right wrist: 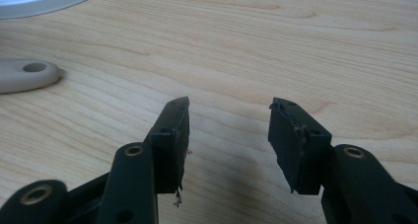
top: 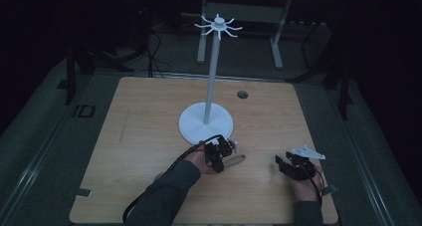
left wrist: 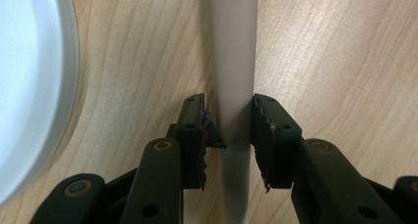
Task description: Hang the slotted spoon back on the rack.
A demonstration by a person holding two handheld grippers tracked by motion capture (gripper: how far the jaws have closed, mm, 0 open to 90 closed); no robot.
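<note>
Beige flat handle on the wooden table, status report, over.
Left gripper straddles the beige flat handle, grip unconfirmed. Right gripper open, empty. White round stand base beside it.

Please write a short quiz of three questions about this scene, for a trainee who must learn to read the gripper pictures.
1. True or false: the right gripper is closed on the beige handle.
2. Which part of the handle does the right gripper view show? A) its rounded end with a hole B) a metal blade C) a hook
3. Fill in: the white stand has a round ____ resting on the wooden table.

Key
1. False. The right gripper's jaws stand apart over bare wood; the left gripper has the handle between its jaws.
2. A
3. base
</note>
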